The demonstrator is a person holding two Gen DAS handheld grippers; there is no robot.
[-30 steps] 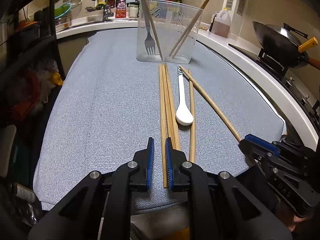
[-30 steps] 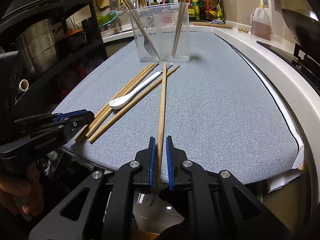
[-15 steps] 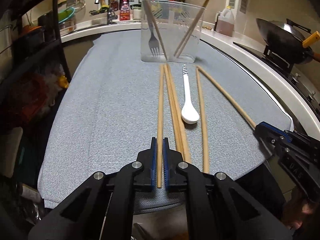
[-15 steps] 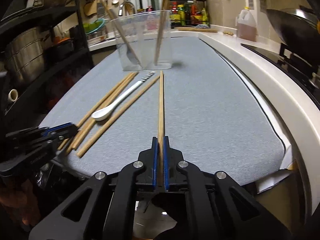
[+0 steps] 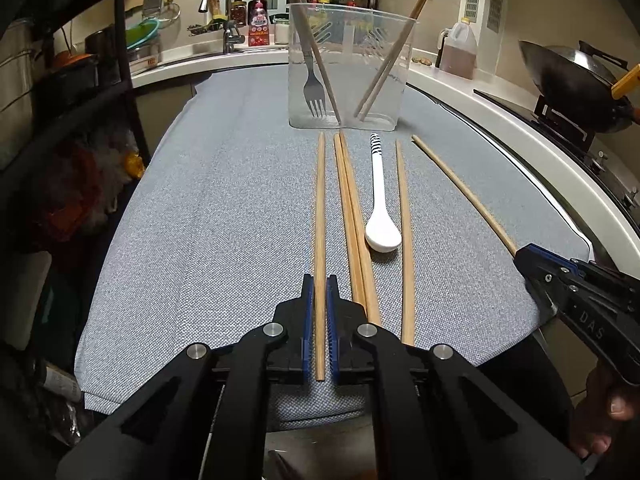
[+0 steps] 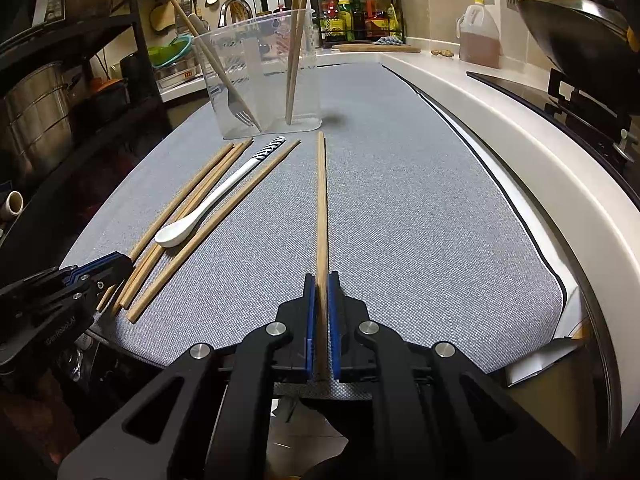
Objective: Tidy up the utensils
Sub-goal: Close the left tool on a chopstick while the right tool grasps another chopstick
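Note:
Several wooden chopsticks and a white spoon with a striped handle lie on a grey mat. My left gripper is shut on the near end of the leftmost chopstick, which points toward a clear plastic container. That container holds a fork and a few chopsticks. My right gripper is shut on the rightmost chopstick, which lies apart from the others. The spoon and the remaining chopsticks lie to its left, near the left gripper.
A white counter edge curves along the right, with a wok on a stove beyond it. An oil jug stands behind the container. A dark shelf rack with pots is on the left. A sink and bottles are at the back.
Both grippers have shut on their chopsticks. The left chopstick now lies apart from the pair beside it. The right chopstick has swung straight, away from the others.

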